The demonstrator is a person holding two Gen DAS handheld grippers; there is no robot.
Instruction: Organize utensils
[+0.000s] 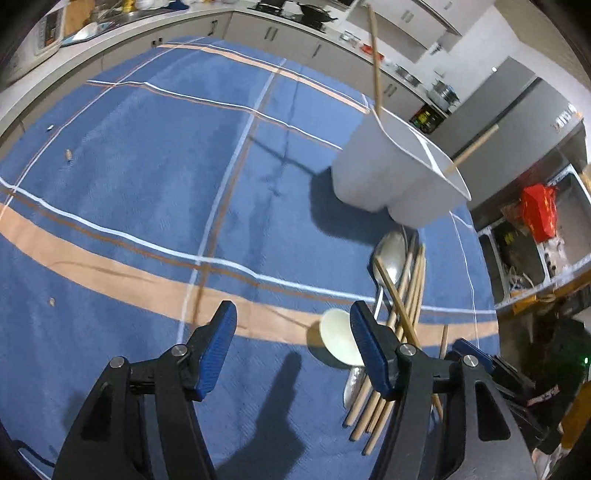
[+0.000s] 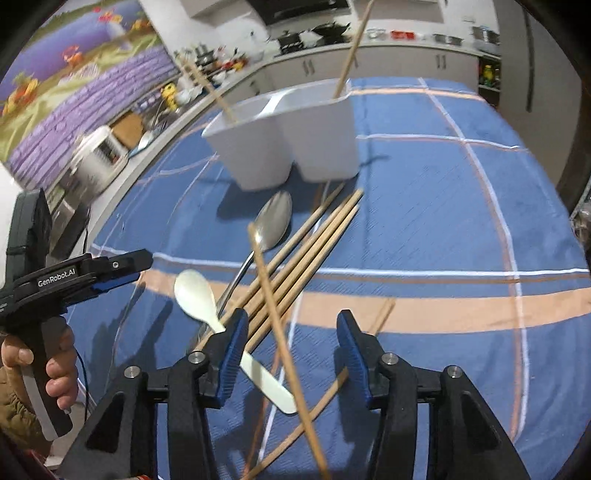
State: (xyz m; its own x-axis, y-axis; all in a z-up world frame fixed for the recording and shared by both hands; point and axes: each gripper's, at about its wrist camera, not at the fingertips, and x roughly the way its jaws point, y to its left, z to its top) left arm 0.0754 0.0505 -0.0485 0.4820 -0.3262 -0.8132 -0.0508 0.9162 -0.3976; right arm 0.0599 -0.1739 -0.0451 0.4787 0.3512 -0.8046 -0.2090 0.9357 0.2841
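Chopsticks [image 2: 295, 266] and white spoon [image 2: 195, 295] lie just ahead of the empty, parted right gripper [image 2: 288, 354]; left gripper [image 1: 291, 347] likewise released.

Setting: home kitchen, as I see it through both wrist cameras. Evidence: long grey countertop [image 2: 258, 70] over white cabinets [image 2: 399, 62] at the far side; pots and a wok [image 2: 328, 29] on the hob; a lavender-field mural [image 2: 85, 92] at far left; a blue striped tablecloth [image 1: 147, 184] nearest me.
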